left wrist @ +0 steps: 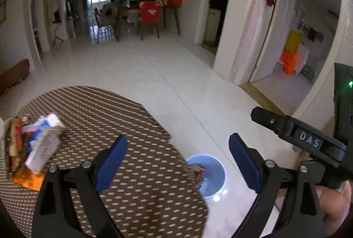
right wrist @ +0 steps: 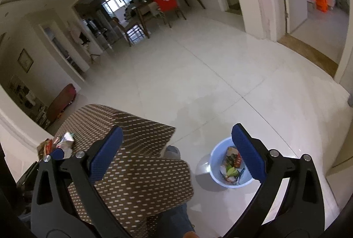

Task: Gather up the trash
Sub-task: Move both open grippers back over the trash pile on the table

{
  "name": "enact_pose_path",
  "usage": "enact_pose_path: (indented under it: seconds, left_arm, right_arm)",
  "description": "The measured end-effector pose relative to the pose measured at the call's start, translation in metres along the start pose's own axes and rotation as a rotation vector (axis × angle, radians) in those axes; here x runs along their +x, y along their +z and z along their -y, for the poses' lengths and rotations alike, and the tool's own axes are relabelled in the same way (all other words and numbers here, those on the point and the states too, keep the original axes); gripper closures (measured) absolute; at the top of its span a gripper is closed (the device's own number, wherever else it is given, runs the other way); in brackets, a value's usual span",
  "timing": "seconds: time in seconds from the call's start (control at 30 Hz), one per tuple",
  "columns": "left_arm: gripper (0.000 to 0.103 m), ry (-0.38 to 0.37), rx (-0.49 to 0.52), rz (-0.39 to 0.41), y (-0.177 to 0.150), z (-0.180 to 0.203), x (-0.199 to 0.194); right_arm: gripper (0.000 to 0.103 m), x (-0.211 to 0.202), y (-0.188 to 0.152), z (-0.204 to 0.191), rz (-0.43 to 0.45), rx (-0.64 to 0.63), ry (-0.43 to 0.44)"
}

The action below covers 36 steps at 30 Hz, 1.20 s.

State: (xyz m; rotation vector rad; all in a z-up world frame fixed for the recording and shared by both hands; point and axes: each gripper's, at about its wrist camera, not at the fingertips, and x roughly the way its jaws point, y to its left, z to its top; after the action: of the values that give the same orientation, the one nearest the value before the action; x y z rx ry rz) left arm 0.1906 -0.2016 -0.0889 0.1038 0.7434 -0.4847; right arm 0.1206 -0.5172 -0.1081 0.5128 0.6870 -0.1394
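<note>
Trash (left wrist: 33,145) is piled on the patterned table (left wrist: 123,118), far left | more is seen inside the blue bin (right wrist: 230,166) on the floor | left gripper (left wrist: 177,163) and right gripper (right wrist: 176,152) are spread wide, nothing held

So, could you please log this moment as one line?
left claw: open | right claw: open | wrappers: on table | bin: on floor, part filled
</note>
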Motion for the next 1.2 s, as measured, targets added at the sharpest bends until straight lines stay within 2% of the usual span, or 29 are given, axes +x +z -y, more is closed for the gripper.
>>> enact_pose_path:
  seconds: [0.27,0.47,0.67,0.93,1.07,1.2]
  left_arm:
    - [0.012,0.132,-0.044,0.153,-0.011,-0.059,-0.057]
    - [0.012,0.244,-0.117,0.216,-0.029,-0.111,-0.086]
    - [0.012,0.337,-0.192,0.231,-0.051,-0.168,-0.104]
    - [0.012,0.452,-0.224,0.218,-0.076,-0.227,-0.115]
    - [0.012,0.507,-0.222,0.187,-0.081,-0.248,-0.107]
    - [0.012,0.529,-0.17,0.132,-0.076,-0.26,-0.085]
  right_arm:
    - [0.006,-0.004,-0.008,-0.066,-0.001,-0.108,0.076]
    - [0.006,0.014,-0.022,-0.114,-0.038,-0.174,0.13]
    - [0.006,0.03,-0.039,-0.158,-0.072,-0.236,0.174]
    - [0.006,0.06,-0.066,-0.202,-0.135,-0.285,0.201]
    - [0.006,0.073,-0.076,-0.224,-0.159,-0.301,0.209]
    - [0.006,0.085,-0.079,-0.239,-0.176,-0.317,0.216]
